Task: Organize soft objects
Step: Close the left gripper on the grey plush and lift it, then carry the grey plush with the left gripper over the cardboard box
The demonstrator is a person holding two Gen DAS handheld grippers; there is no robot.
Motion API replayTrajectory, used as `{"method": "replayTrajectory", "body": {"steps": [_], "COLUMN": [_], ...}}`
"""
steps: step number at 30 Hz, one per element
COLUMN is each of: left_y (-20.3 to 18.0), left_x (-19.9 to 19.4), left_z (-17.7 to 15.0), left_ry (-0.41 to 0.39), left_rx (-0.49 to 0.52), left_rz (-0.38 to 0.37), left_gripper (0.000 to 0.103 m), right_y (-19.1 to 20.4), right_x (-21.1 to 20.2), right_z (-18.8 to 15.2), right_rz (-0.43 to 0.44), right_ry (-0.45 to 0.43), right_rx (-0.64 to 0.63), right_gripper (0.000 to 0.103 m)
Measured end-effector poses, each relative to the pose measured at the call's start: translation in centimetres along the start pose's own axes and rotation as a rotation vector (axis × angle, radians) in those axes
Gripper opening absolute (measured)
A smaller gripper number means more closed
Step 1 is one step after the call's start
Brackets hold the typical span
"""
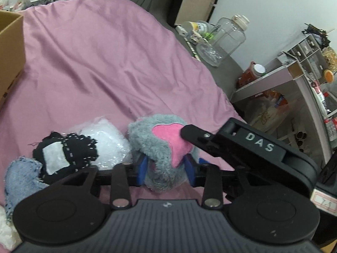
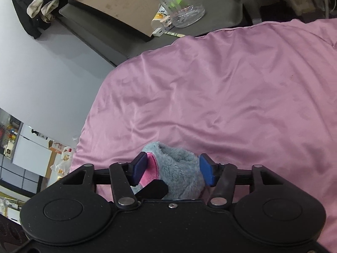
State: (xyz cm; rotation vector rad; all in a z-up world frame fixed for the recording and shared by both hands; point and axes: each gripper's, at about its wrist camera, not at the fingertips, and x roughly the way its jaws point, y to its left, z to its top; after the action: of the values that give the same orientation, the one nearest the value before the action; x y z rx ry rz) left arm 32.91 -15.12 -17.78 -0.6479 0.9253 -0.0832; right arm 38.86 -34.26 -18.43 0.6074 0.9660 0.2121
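A grey fluffy plush with a pink patch (image 1: 160, 145) lies on the pink bedsheet (image 1: 105, 63). My left gripper (image 1: 166, 168) is shut on it, blue pads on both sides. My right gripper (image 2: 173, 169) is also shut on the same plush (image 2: 179, 168), and its black body (image 1: 248, 145) reaches in from the right in the left wrist view. To the left of the plush lie a white sparkly cloth (image 1: 105, 141), a black stitched cloth with a white patch (image 1: 65, 154) and a blue denim piece (image 1: 21, 177).
A cardboard box (image 1: 10, 52) stands at the left on the bed. A grey side table (image 1: 221, 63) with a clear glass jar (image 1: 231, 33) and bottles is beyond the bed's right edge. Cluttered shelves (image 1: 294, 80) stand at the far right.
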Motion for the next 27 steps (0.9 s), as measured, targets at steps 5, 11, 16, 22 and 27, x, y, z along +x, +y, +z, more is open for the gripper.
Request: {"method": "replayTrajectory", "body": {"steps": [5,11,16,22,27], "left_y": [0.1,-0.1,-0.6,-1.3,-2.0], "left_x": [0.1,-1.2,-3.0,-5.3,-6.9], "left_z": [-0.4,-0.4,-0.5,-0.3,-0.2], "left_ry": [0.007,0.004,-0.001,-0.008,-0.021], "left_rx": [0.01,0.061,0.097,0.154,0.197], "left_rz": [-0.023,-0.057,-0.08,-0.113,-0.127], "left_gripper": [0.02,0.016,0.015,0.014,0.014], "right_y": [-0.3,0.3,0.8,1.6,2.4], "right_x": [-0.1,-2.1,-3.9,-6.3,-8.0], "right_z": [-0.4,-0.8,-1.2,-1.6,-2.0], "right_rz": [0.031,0.028,0.054,0.085,0.101], "right_ry": [0.033,0.026,0.008,-0.025,-0.054], "right_rx": [0.022,0.003,0.0,-0.01,-0.014], "right_gripper": [0.047,0.042,0.04,0.039,0.038]}}
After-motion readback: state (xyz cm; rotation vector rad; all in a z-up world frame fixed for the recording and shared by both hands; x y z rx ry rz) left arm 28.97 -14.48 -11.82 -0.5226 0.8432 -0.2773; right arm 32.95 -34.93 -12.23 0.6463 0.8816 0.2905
